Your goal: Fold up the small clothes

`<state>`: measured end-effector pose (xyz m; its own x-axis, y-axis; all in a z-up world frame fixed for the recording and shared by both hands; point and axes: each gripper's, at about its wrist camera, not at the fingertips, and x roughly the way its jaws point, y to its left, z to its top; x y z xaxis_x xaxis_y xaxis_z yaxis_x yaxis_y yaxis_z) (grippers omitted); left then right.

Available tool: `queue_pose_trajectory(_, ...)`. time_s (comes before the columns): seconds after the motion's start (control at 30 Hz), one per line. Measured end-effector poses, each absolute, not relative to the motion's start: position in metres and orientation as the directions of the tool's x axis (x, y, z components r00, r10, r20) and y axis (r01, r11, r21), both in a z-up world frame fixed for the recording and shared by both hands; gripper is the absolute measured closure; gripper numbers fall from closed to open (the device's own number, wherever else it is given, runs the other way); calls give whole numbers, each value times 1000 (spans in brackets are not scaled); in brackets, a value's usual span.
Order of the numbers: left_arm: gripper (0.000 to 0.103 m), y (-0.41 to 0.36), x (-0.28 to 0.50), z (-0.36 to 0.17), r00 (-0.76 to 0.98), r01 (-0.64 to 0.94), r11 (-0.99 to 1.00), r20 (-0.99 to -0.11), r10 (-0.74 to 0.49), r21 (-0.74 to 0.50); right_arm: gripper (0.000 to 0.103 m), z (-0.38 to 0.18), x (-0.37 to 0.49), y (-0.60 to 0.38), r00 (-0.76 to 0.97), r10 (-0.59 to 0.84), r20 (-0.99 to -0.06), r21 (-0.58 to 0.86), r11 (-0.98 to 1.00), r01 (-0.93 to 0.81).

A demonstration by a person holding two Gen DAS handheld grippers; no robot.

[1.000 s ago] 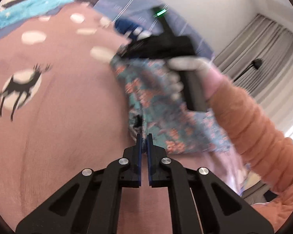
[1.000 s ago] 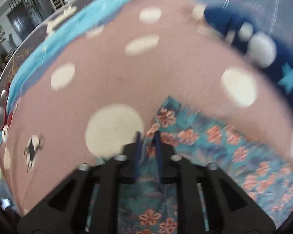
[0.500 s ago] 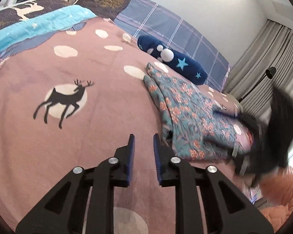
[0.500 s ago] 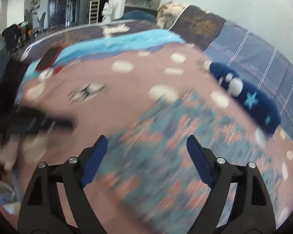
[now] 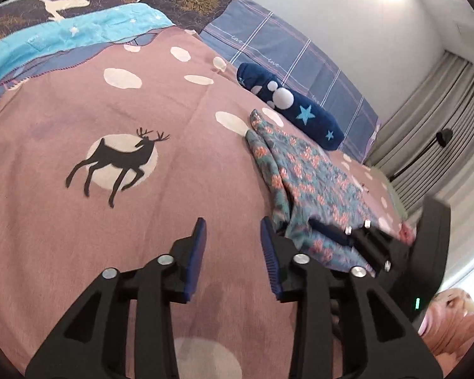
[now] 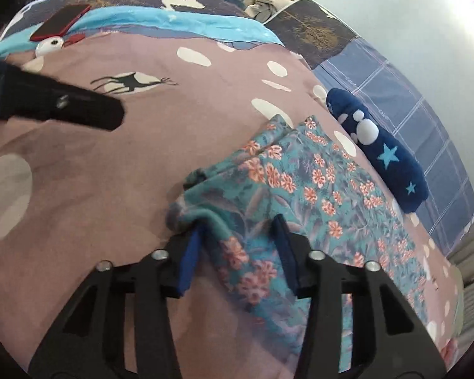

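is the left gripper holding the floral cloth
No, the left gripper stands open over bare blanket, beside the floral cloth.

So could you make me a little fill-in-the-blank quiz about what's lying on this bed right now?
1. The floral garment lies on a pink blanket printed with a black ____.
2. The dark blue sock beside it carries light blue ____.
3. The right claw has a fold of the ____ garment between its fingers.
4. The left claw is open over bare ____.

Missing words: deer; stars; floral; blanket
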<state>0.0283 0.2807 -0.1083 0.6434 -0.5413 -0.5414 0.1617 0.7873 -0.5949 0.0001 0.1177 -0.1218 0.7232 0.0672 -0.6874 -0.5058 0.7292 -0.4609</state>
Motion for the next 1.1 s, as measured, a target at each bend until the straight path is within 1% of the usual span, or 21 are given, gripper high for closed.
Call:
queue_pose_trajectory(0.13,66,272,64,-105,596,203,736,-515,-616,-645,64,-122,-8,120,752,71,-655,-497,709,-500)
queue_pose_trajectory(0.2,66,269,81,-103,582,197,732,-523,-623,-652,64,-120,-11,119,746,87,-660,-482,713,-510)
queue_pose_trajectory(0.27,66,266,90,-99,583,202,739,-528,-618,-642,90,-118,-14,115,709,137,-692,-427,714,-555)
queue_pose_trajectory(0.3,66,266,91,-98,582,206,739,-527,-619,-641,100,-116,-16,112,682,173,-711,-385,716,-583)
queue_pose_trajectory(0.37,66,266,92,-98,579,214,736,-523,-625,-643,100,-105,-22,101,671,247,-699,-325,726,-606)
queue_pose_trajectory(0.47,66,268,94,-102,575,190,741,-539,-616,-644,100,-90,-28,91,661,314,-681,-297,708,-641)
queue_pose_trajectory(0.6,65,268,101,-106,565,173,726,-537,-627,-666,99,-94,-20,83,604,343,-720,-199,730,-653)
queue_pose_trajectory(0.67,64,260,108,-106,533,195,716,-540,-651,-671,99,-96,-20,82,605,342,-719,-191,740,-645)
queue_pose_trajectory(0.7,61,255,114,-107,509,209,706,-541,-669,-676,99,-97,-22,83,610,338,-717,-197,742,-641)
queue_pose_trajectory(0.73,55,250,120,-109,481,222,695,-543,-688,-684,99,-97,-22,84,615,333,-715,-202,743,-637)
queue_pose_trajectory(0.77,53,242,128,-112,448,233,683,-547,-708,-693,99,-97,-23,84,618,330,-714,-202,748,-632)
queue_pose_trajectory(0.83,53,228,143,-117,389,249,660,-551,-739,-709,99,-96,-23,85,618,328,-714,-193,757,-625)
queue_pose_trajectory(0.9,53,212,159,-121,321,268,615,-533,-783,-741,99,-96,-23,85,618,326,-715,-186,764,-618)
queue_pose_trajectory(1.0,54,192,183,-125,278,262,607,-543,-792,-751,99,-96,-23,86,620,321,-716,-186,769,-612)
queue_pose_trajectory(1.07,56,183,199,-126,278,243,611,-549,-788,-754,99,-95,-23,86,622,323,-713,-178,775,-607)
queue_pose_trajectory(1.1,63,181,204,-126,277,236,614,-554,-785,-753,99,-94,-22,85,622,325,-712,-173,778,-604)
